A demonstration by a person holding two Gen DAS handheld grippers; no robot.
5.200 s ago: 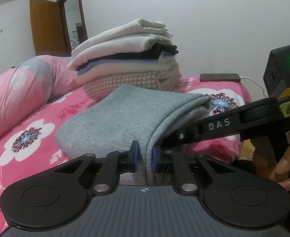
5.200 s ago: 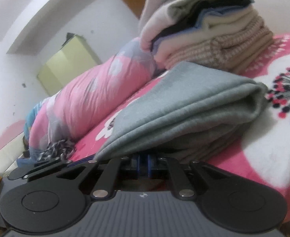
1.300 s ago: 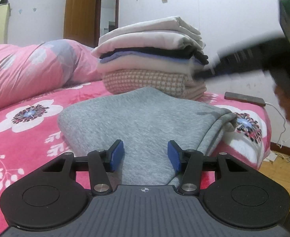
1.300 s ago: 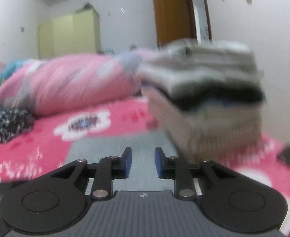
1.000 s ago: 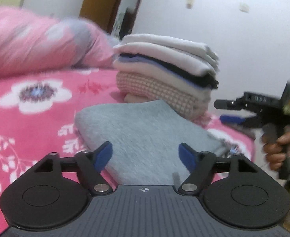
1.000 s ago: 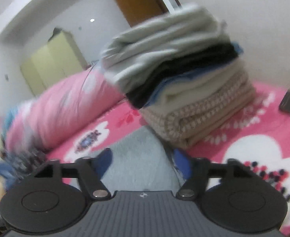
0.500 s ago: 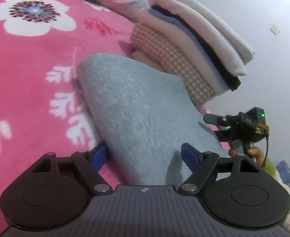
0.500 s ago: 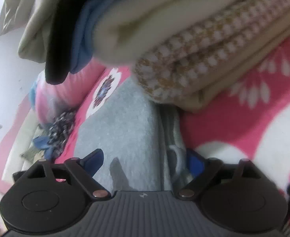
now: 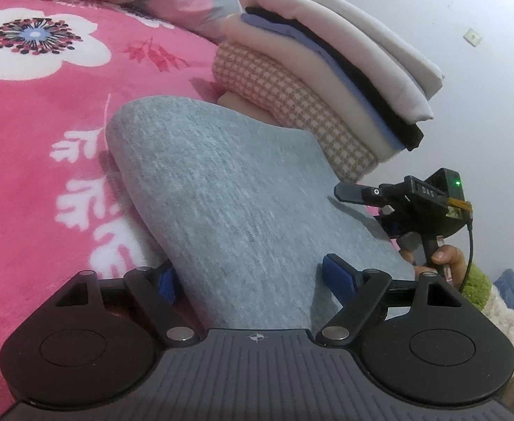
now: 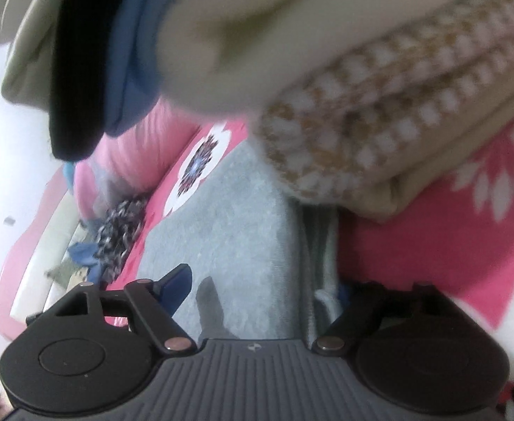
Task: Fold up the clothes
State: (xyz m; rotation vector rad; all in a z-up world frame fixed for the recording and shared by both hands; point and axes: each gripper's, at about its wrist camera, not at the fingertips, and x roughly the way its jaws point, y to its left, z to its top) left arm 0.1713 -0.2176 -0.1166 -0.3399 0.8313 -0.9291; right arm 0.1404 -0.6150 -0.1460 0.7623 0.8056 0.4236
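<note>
Left gripper: jaws wide apart, straddling the near edge of the folded grey garment. One blue pad sits at 9 o'clock against the garment's side, half hidden under the fold; the other lies at 3 o'clock on the top face. Whether either pad presses the cloth cannot be told.

Right gripper: jaws closing, with the same grey garment between them. Blue pad at 9 o'clock rests over the top face; the 3 o'clock finger is down by the layered side edge, its pad hidden. No clear pinch seen.

Outward, left view: garment lies flat on the pink floral blanket. Stack of folded clothes at 1 o'clock, just behind the garment and touching it. Right gripper shows at 3 o'clock at the garment's far corner, with the person's hand on its handle.

Outward, right view: stack fills 12 o'clock, blurred, overhanging the garment. Patterned cloth heap at 9 o'clock
</note>
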